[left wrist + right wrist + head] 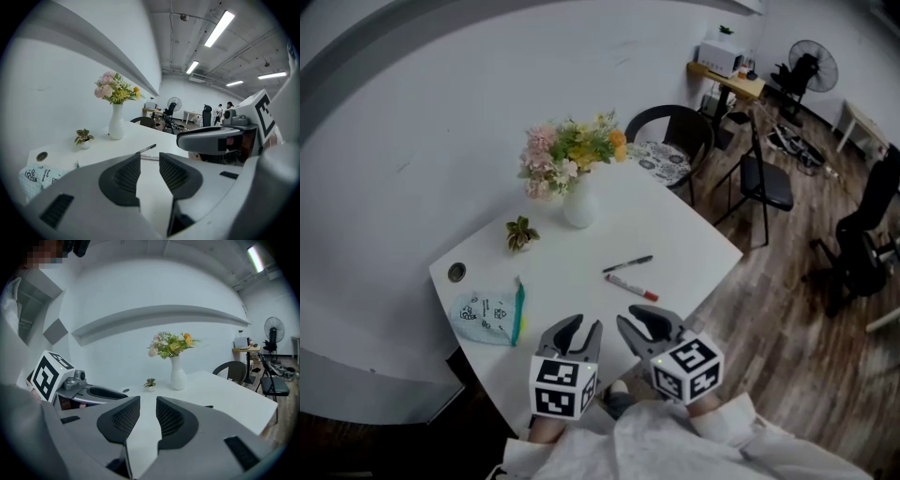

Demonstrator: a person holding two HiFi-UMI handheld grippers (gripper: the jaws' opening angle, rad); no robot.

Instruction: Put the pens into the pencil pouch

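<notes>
So far nothing done. Black pen (628, 264) and red pen (631, 288) lie close together on counter (684, 234), right of middle. Pencil pouch (487, 317) lies at left, well apart from pens. Left claw (583, 325) and right claw (639, 319) hover at near edge, both narrow, empty.

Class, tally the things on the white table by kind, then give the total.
Pens: 2
Pouch: 1
Vase of flowers: 1
Small potted plant: 1
Total: 5
</notes>
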